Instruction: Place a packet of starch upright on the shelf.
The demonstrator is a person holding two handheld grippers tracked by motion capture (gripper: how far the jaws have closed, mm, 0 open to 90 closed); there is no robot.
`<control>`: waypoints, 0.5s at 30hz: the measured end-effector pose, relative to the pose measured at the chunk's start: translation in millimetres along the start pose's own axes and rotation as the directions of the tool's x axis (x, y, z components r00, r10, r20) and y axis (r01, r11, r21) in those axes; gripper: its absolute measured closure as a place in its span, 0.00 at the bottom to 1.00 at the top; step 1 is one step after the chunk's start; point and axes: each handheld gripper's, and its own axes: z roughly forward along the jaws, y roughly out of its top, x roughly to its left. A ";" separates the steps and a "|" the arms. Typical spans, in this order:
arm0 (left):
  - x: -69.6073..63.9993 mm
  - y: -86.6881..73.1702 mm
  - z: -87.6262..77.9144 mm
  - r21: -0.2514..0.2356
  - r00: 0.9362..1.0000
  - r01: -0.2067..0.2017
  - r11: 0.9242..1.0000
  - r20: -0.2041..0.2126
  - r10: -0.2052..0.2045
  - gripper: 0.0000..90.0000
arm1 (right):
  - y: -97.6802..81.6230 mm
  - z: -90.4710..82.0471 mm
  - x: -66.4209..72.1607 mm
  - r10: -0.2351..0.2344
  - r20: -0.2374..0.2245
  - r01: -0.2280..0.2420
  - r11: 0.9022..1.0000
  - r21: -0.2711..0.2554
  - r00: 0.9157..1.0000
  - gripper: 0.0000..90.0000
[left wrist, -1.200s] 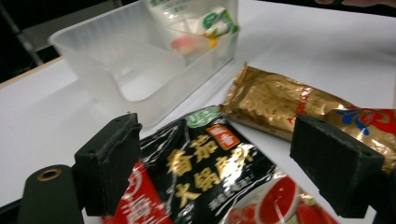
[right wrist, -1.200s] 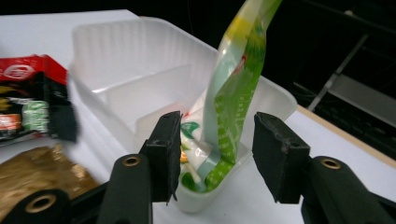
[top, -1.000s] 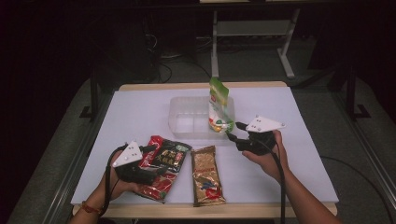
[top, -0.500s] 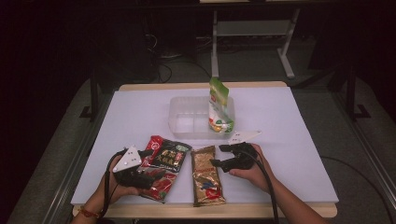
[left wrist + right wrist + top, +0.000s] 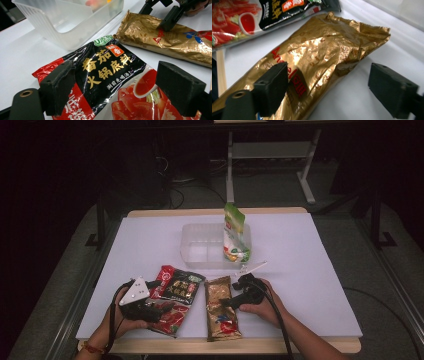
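Crinkled gold foil packet [image 5: 317,65] lies between the right gripper's [image 5: 328,92] just-opened, unclamped black jaws; the left gripper's [image 5: 117,92] jaws gape over a glossy red-black sachet [image 5: 105,82].

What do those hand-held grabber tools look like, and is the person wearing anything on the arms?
Each is a black tool. The left gripper carries a pale grey three-cornered plate with dark dots; the right gripper shows a pale plate edge-on. Both have two blocky black jaws faced with foam-like pads and trail black cables. The forearms are bare; a red band circles the left wrist.
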 end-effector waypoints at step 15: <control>1.3 -0.9 0.9 0.009 1.000 0.000 1.000 0.010 0.000 0.17 | 9.6 9.8 16.9 -0.077 -0.038 0.079 0.995 0.067 0.996 0.40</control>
